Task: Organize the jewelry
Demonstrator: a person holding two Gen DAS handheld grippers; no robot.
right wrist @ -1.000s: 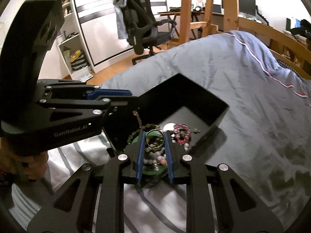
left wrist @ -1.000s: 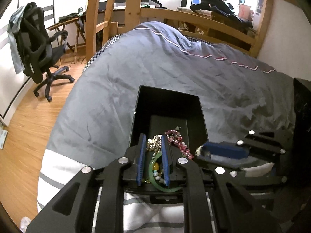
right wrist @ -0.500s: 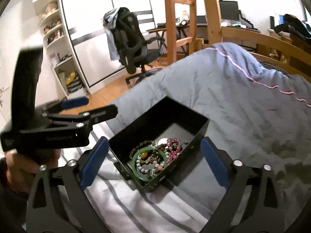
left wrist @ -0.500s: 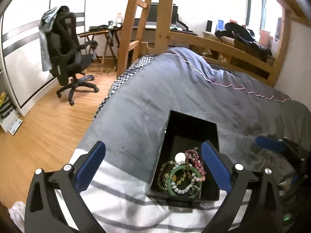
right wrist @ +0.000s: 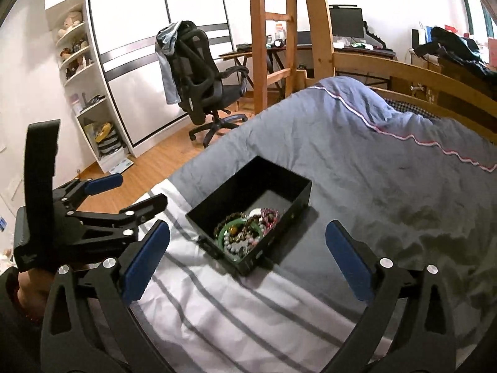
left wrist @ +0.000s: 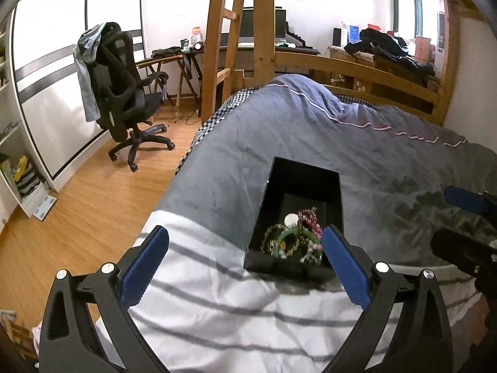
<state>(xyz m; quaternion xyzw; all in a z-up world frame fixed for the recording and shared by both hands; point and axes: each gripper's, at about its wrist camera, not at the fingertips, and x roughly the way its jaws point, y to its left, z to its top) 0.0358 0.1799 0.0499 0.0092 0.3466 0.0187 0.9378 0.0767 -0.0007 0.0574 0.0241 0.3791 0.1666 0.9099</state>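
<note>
Right wrist view: both grippers, left gripper (right wrist: 124, 195) and right gripper (right wrist: 247, 258), spread wide and empty above black box (right wrist: 279, 172); bead bracelets (right wrist: 248, 230) look light, tangle-prone, while rigid green bangle (right wrist: 225, 234) offers a firmer rim to pinch.

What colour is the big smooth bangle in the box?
Green; the bangle shows best in the right wrist view.

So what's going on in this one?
A person is sorting jewelry on a bed with two handheld tools. The left tool and the right tool both have their jaws wide apart and hold nothing; they have just been opening. The bracelets, a green bangle among them, lie piled at the near end of the open black box, which sits on the grey duvet.
</note>
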